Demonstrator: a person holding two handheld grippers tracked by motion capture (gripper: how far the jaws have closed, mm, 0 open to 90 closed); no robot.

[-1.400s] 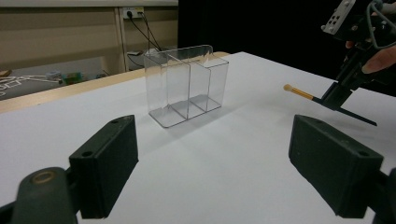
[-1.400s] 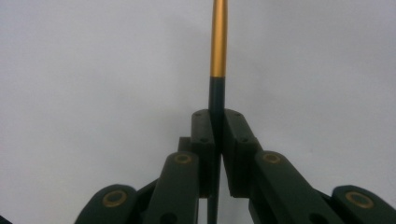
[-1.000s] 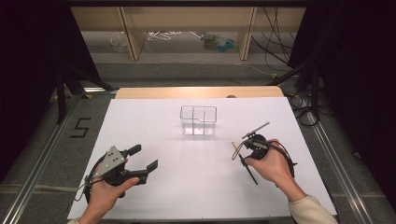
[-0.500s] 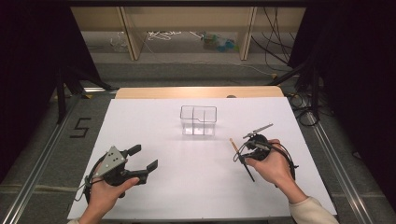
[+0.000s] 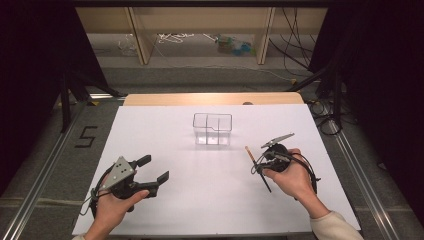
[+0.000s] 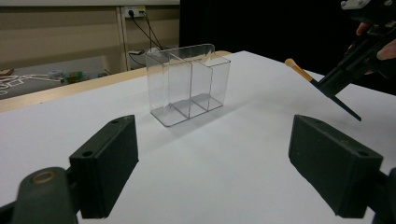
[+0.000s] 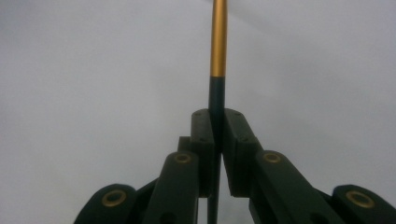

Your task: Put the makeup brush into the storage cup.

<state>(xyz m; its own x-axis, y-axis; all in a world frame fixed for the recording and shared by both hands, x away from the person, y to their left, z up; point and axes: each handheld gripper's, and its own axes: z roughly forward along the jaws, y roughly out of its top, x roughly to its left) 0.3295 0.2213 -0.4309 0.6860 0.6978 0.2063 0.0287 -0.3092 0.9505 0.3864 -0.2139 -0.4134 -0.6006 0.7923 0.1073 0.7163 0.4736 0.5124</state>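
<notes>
Ahead of my grippers the white table sheet runs to a strip of bare wooden table edge. Beyond that, a low wooden shelf unit stands against the far side, loose white cables and a small teal clutter on the floor inside it. Grey carpet floor lies on both sides of me. Metal rails flank the table. A black "5" is marked on the floor off to my left. Black curtains close both flanks. Light is even, overhead.

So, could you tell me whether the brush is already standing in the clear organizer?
No, the brush is clamped in the right gripper, apart from the empty clear organizer.
</notes>
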